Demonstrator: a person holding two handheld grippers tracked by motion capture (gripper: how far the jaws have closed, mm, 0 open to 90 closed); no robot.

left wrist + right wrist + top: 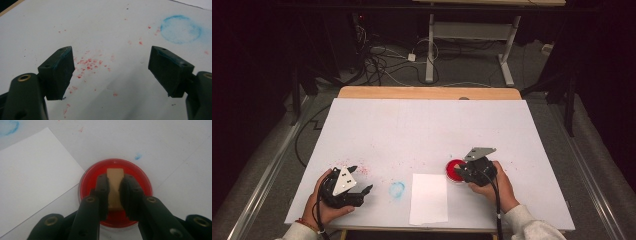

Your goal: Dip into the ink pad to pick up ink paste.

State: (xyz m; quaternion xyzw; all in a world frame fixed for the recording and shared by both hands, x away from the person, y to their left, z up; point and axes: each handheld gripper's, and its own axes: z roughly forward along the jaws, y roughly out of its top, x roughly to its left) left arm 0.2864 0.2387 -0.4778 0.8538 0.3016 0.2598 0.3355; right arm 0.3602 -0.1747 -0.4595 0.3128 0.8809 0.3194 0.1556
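Note:
A round red dish (pixel 453 169) sits on the white table cover right of centre. In it stands a small tan block (pixel 115 173), and my right gripper (pixel 115 180) is shut on the block from both sides, its jaws down inside the red dish (pixel 141 182). The right hand holds that gripper (pixel 459 173) at the dish's near right side. My left gripper (pixel 362 178) is at the front left, open, with nothing between its jaws. Close below the left gripper (pixel 111 56) lies a scatter of red specks (pixel 88 63) on the cover.
A blank white sheet (pixel 428 198) lies at the front centre, its corner close to the dish (pixel 35 175). A blue ring stain (pixel 396 189) marks the cover between the left gripper and the sheet (pixel 180 29). The wooden table edge (pixel 427 92) shows at the far side.

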